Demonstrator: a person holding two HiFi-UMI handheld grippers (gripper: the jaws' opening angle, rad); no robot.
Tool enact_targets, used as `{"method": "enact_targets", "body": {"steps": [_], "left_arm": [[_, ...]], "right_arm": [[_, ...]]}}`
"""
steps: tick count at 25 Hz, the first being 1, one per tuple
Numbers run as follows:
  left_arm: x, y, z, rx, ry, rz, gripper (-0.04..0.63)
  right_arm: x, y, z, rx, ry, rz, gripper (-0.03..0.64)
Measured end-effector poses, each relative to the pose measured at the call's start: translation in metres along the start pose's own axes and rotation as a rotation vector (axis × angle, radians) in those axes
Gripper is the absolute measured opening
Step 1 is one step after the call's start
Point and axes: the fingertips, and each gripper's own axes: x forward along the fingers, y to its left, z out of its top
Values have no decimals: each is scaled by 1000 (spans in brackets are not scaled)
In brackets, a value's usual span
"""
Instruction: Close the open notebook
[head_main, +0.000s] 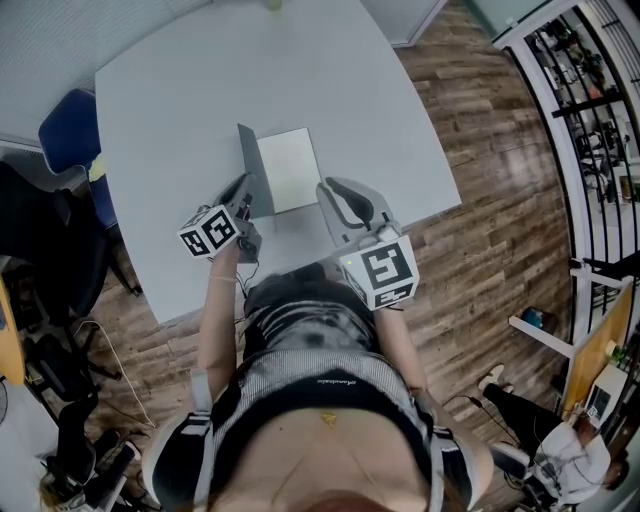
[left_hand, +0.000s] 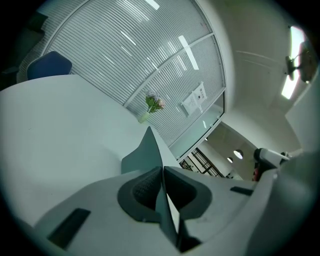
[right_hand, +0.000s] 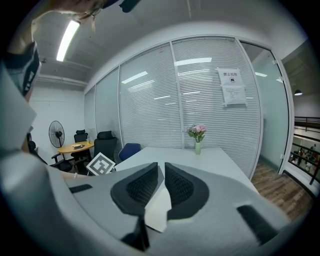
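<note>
A big grey table fills most of the head view. Behind it in the right gripper view is a glass wall with blinds, and a paper sign is stuck on it. The sign has writing, but it is too small to read.

The notebook lies on the table just in front of the person. Its white page is flat, and its dark cover stands straight up on the left side.

The left gripper has its jaws pressed together on that cover. The thin cover runs edge-on between the two pads.

The right gripper sits at the right edge of the notebook. Its jaws are almost together, with only a thin gap. A bit of white page shows low down between them, but I cannot tell if they pinch it.

Each gripper has a cube with black and white squares on it, not words.

A small vase of flowers stands at the far end of the table.
</note>
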Motion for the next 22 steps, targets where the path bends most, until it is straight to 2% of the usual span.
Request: {"method": "enact_targets", "body": {"steps": [22], "left_arm": [[32,-25,-19,38,66,-9,21]], "right_arm": [[-10,-19,-7,11,11,-16,44]]}}
